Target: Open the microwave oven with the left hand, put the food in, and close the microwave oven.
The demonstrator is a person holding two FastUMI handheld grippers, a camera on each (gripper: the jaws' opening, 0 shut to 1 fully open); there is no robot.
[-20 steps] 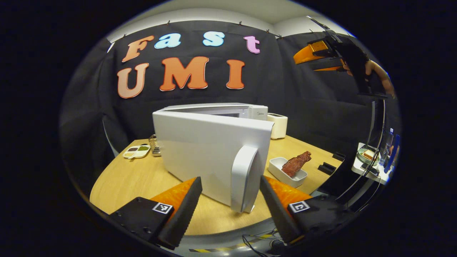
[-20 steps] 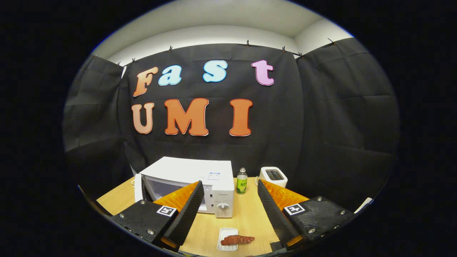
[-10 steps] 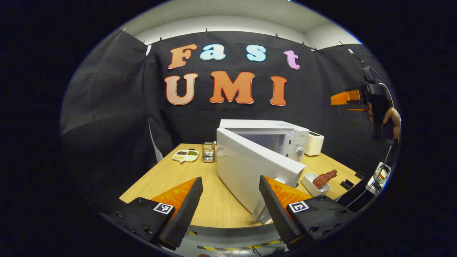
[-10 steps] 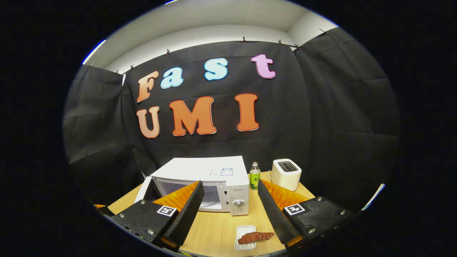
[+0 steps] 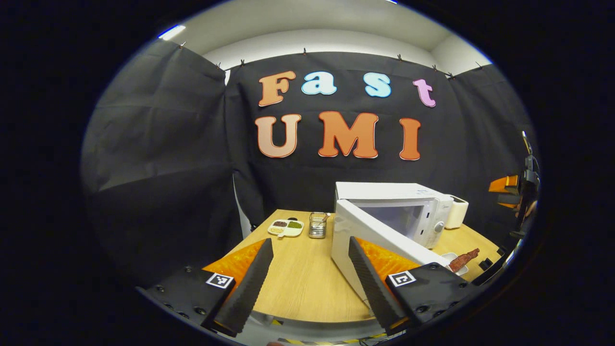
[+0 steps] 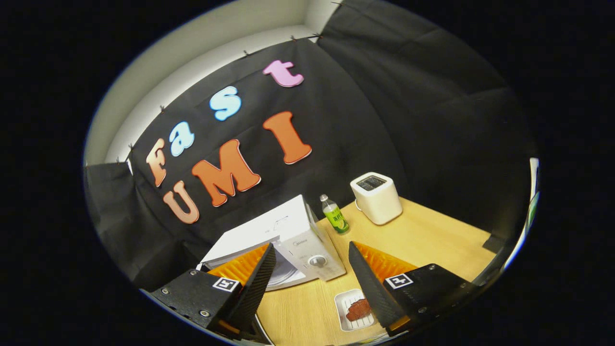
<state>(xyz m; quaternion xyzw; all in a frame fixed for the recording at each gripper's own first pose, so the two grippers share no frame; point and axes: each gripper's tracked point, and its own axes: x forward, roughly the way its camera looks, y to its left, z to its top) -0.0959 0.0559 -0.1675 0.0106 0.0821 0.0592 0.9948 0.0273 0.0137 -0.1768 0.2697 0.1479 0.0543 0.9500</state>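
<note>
Left tongs [image 5: 307,247] now farther back from microwave door [image 5: 379,242].

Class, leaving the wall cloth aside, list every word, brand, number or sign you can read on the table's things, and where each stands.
No text reads clearly enough to quote.
Brand mark on the microwave oven, above its dial: too small and blurred.
Sticker on the microwave oven's top: blurred.
Label on the green bottle: too small to read.
</note>
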